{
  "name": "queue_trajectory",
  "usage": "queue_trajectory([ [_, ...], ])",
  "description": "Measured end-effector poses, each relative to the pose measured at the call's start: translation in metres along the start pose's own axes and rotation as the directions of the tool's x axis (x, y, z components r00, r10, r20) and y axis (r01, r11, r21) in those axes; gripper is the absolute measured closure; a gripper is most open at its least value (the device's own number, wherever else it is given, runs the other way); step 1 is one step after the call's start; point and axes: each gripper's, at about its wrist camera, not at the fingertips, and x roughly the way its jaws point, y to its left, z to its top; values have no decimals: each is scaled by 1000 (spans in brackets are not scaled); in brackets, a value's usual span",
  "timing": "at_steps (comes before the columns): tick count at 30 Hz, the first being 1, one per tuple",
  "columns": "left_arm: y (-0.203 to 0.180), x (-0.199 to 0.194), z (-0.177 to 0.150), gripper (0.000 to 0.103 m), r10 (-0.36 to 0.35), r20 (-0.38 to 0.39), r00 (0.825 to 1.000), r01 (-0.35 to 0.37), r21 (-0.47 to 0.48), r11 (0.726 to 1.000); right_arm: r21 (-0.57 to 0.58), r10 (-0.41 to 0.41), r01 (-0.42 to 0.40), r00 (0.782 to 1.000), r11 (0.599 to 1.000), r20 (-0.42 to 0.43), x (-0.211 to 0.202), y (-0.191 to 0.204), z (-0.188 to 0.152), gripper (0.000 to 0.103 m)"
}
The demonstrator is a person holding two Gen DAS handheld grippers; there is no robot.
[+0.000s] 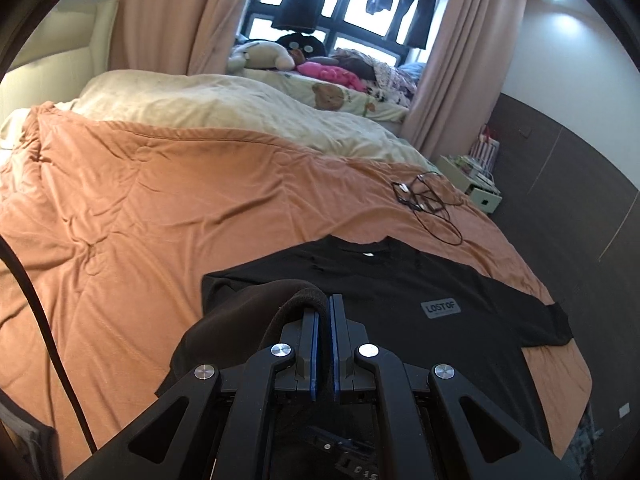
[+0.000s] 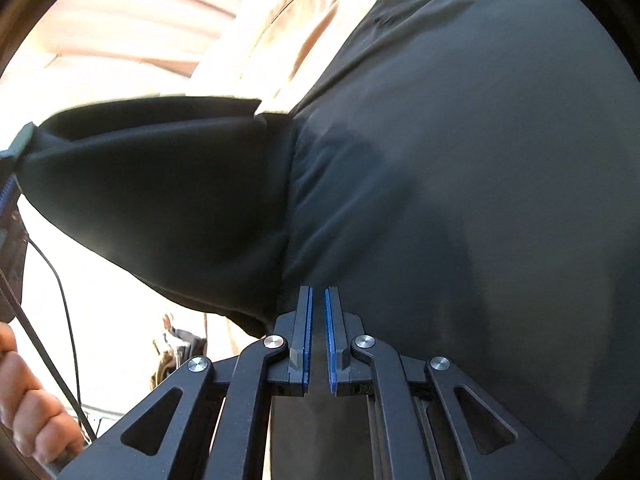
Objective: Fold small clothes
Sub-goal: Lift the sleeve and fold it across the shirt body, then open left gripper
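Note:
A black T-shirt (image 1: 400, 280) with a grey "LOST OF" patch lies chest-up on the orange bedspread (image 1: 160, 200), collar pointing away. My left gripper (image 1: 325, 300) is shut on its left sleeve (image 1: 248, 300), and the cuff drapes over the left finger. In the right wrist view that sleeve (image 2: 160, 184) is lifted and stretched leftward to the left gripper (image 2: 12, 160) at the frame edge. My right gripper (image 2: 318, 290) stands shut, tips just over the T-shirt body (image 2: 460, 160) below the armpit seam. I see no fold between its pads.
A tangled black cable (image 1: 428, 200) lies on the bedspread beyond the collar. A cream quilt (image 1: 220, 108) and plush toys (image 1: 264, 54) are farther back, near the window. A small drawer unit (image 1: 480, 188) stands by the bed's right side. A person's hand (image 2: 28, 412) shows at lower left.

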Motion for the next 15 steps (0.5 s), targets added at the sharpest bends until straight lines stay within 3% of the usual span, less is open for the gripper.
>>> queue_trajectory([
  [4,-10,17,-6,98,-57,-60,997,56,-8,998,47,-38,37,999,998,26,-18,-14,1,100],
  [6,-11,27,-13,88,-97,-117,988,94,-34,995,80,-63,59,997,995,50,-28,-20,4,91],
  [8,-11,31,-22,54,-113,-151,982,106,-53,993,94,-93,85,992,992,86,-38,-25,4,51],
  [9,-11,31,-26,43,-111,-152,982,104,-53,993,102,-102,91,989,991,108,-44,-26,4,44],
  [10,-11,26,-31,28,-106,-140,984,100,-49,994,106,-111,98,986,989,124,-49,-27,3,41],
  [11,-11,22,-34,23,-104,-129,986,99,-47,994,107,-123,109,983,988,137,-55,-26,5,41],
  [15,0,7,-40,23,-59,-104,993,52,-70,996,108,-168,149,965,983,203,-78,-23,1,41],
])
